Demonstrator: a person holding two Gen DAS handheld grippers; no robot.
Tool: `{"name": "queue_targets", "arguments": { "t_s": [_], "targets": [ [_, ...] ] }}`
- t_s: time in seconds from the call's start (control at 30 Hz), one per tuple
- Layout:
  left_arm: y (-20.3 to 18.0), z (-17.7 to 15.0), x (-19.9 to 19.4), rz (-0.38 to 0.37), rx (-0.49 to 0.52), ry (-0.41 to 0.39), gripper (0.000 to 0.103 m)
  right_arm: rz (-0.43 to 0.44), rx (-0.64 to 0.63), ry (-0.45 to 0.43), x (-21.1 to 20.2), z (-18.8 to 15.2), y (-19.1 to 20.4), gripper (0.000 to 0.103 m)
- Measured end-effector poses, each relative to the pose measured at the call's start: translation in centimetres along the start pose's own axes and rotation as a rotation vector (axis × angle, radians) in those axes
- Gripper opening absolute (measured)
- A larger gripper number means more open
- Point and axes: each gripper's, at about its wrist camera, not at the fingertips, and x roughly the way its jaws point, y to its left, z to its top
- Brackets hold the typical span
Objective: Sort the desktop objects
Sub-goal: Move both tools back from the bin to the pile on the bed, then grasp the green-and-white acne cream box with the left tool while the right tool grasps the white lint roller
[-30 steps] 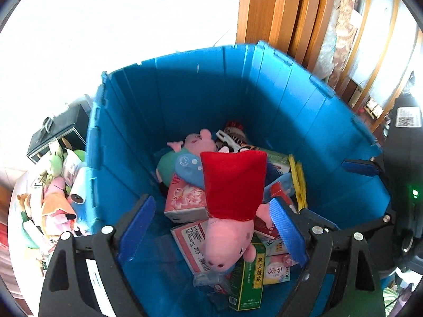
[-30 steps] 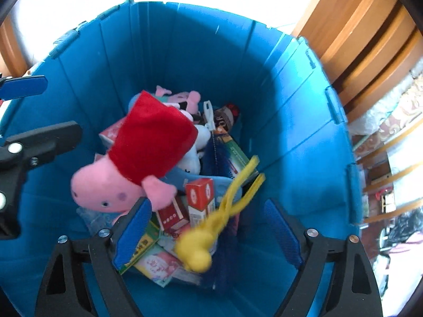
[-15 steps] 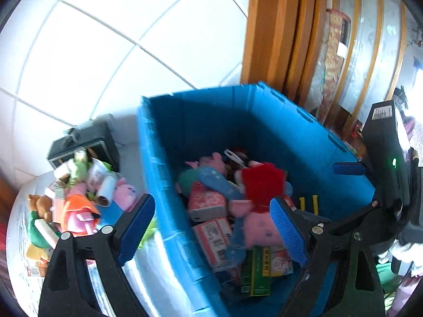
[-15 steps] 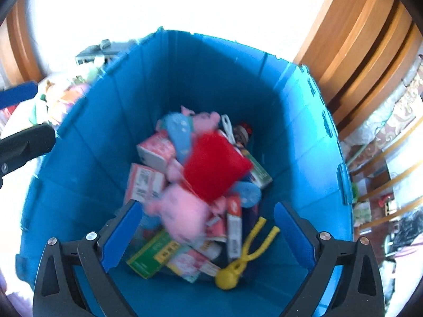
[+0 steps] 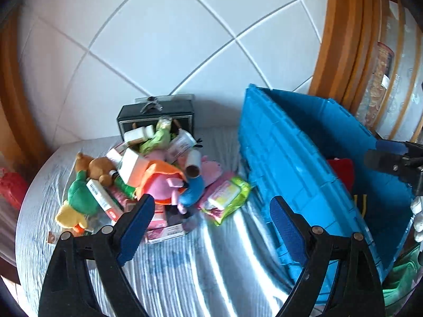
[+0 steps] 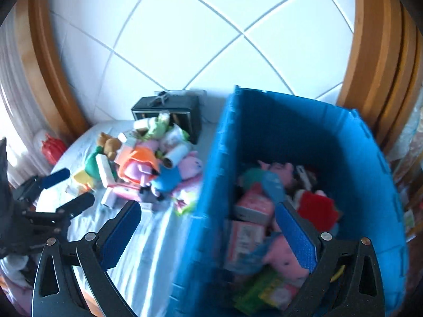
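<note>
A blue crate (image 5: 298, 174) stands on the table's right side and holds plush toys and boxes, among them a pink pig plush in a red dress (image 6: 314, 208). A pile of toys and boxes (image 5: 148, 177) lies on the striped cloth to its left; the pile also shows in the right wrist view (image 6: 142, 163). My left gripper (image 5: 211, 227) is open and empty above the cloth between pile and crate. My right gripper (image 6: 208, 235) is open and empty over the crate's (image 6: 370, 179) left wall. It also shows at the right edge of the left wrist view (image 5: 391, 155).
A black box (image 5: 156, 121) stands behind the pile against the white tiled wall. A green-wrapped tissue pack (image 5: 227, 198) lies between pile and crate. A red object (image 6: 53, 148) sits at the table's far left. Wooden frames flank both sides.
Both grippers have pulled up and to the left out of the crate. The pig plush and the yellow toy now lie in the crate. The pile on the table has come into view.
</note>
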Motion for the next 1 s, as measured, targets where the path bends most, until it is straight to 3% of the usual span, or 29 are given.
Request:
{"name": "queue_targets", "arguments": {
  "t_s": [0.23,0.5,0.63,0.73,0.9,1.0],
  "targets": [
    [13.6,-4.1,1.4,0.096,-0.102,0.035,0.089,0.048,-0.038,-0.024,3.9,-0.3,9.1,0.103],
    [26.4,-11.8,5.1,0.225,-0.21,0.074,0.089,0.043,-0.052,0.0,13.0,-3.2,17.6,0.103],
    [30.2,-16.6,7.7,0.274,-0.227,0.117,0.089,0.017,-0.028,0.026,18.0,-5.5,20.5,0.103],
    [32.1,-19.1,9.8,0.265,-0.244,0.16,0.089,0.038,0.037,0.066,21.8,-7.1,21.9,0.103],
    [34.0,-20.7,12.9,0.232,-0.285,0.204,0.088,0.076,0.101,0.175,28.2,-9.5,25.2,0.103],
    [34.1,-20.7,14.8,0.233,-0.265,0.231,0.081,0.075,0.119,0.222,31.4,-10.1,27.1,0.103]
  ]
}}
